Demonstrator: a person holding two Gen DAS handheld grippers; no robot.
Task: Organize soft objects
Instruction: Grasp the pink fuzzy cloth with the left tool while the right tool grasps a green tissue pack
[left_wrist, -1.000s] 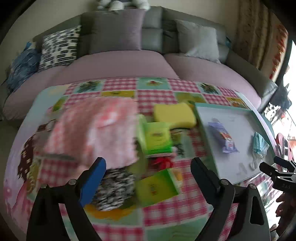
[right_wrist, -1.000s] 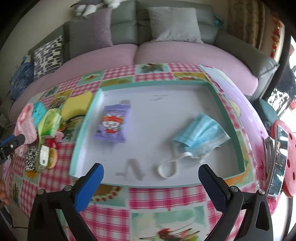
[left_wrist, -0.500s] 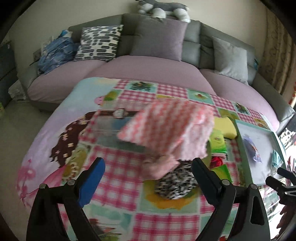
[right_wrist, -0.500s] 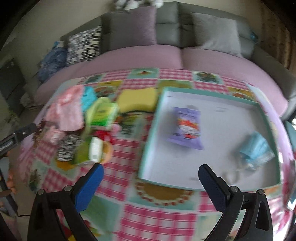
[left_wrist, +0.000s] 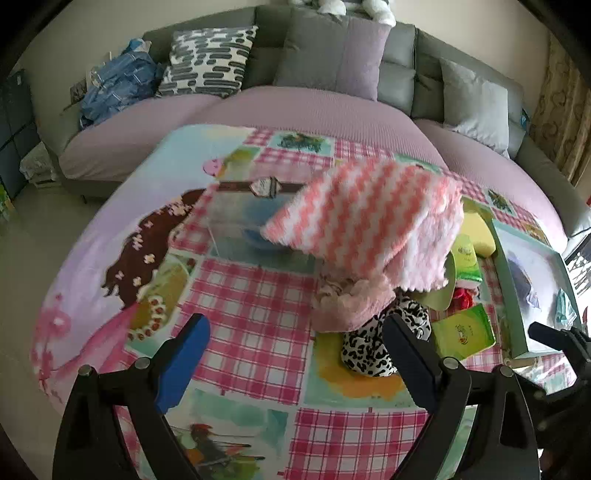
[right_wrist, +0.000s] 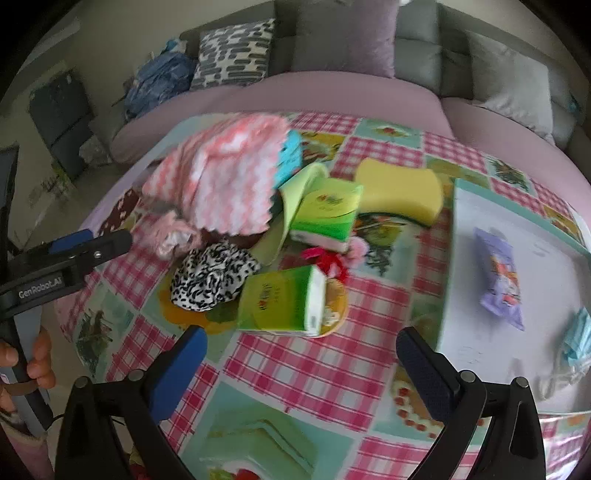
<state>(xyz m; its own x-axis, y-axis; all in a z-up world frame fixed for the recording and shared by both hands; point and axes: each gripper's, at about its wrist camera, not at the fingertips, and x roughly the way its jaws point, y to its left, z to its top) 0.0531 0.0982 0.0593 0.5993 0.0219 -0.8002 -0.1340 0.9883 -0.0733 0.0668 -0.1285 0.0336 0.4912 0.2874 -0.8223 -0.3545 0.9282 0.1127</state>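
A heap of soft things lies on the round table: a pink-and-white striped cloth on top, a pale pink fabric, a black-and-white patterned cloth, green tissue packs and a yellow sponge. The white tray at the right holds a purple packet and a blue face mask. My left gripper is open, low and left of the heap. My right gripper is open, in front of the nearer tissue pack.
A grey and lilac sofa with several cushions curves behind the table. A blue bundle sits at its left end. A hand holds the left gripper's handle at the table's left edge. The patterned tablecloth is bare left of the heap.
Both grippers have swung left: the left view went from the heap and tray toward the table's left side, the right view from the tray to the heap. Both stay open.
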